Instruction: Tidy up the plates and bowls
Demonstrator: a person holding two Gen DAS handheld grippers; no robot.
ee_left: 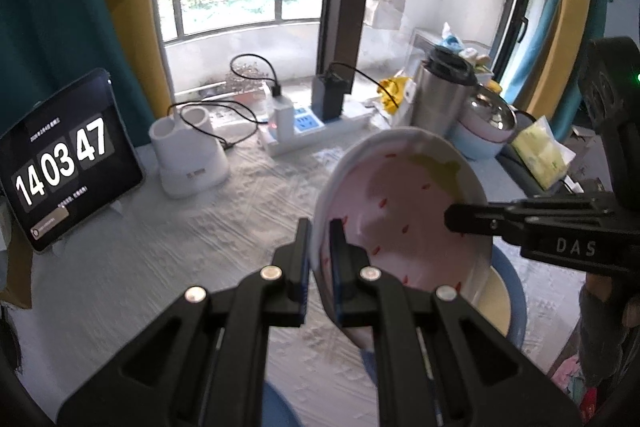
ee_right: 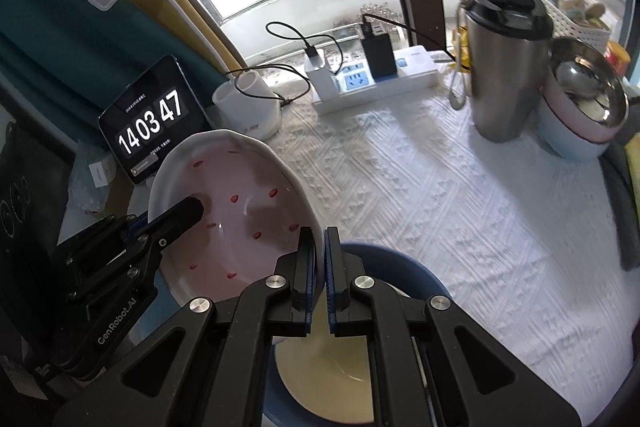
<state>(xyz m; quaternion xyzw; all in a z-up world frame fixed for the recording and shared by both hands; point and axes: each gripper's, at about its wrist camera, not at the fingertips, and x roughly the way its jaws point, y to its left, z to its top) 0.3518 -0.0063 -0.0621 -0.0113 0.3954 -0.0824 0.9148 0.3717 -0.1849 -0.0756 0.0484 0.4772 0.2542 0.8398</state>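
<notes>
A white-rimmed pink strawberry plate [ee_left: 400, 211] is held tilted above the table. My left gripper [ee_left: 320, 259] is shut on its near rim. My right gripper [ee_right: 320, 267] is shut on the opposite rim of the same plate [ee_right: 236, 211]; its finger shows in the left wrist view [ee_left: 464, 217] reaching over the plate's face. Below the pink plate lies a blue plate [ee_right: 404, 271] with a cream-yellow plate [ee_right: 328, 379] stacked on it; both also show in the left wrist view, the blue plate [ee_left: 514, 291] under the pink one.
A tablet clock [ee_left: 60, 163], a white holder [ee_left: 192, 155], a power strip [ee_left: 316, 127] with chargers, a steel flask [ee_right: 504, 67] and stacked pink and blue bowls [ee_right: 580, 119] with a steel liner stand along the table's back. A tissue pack [ee_left: 544, 155] lies at the right.
</notes>
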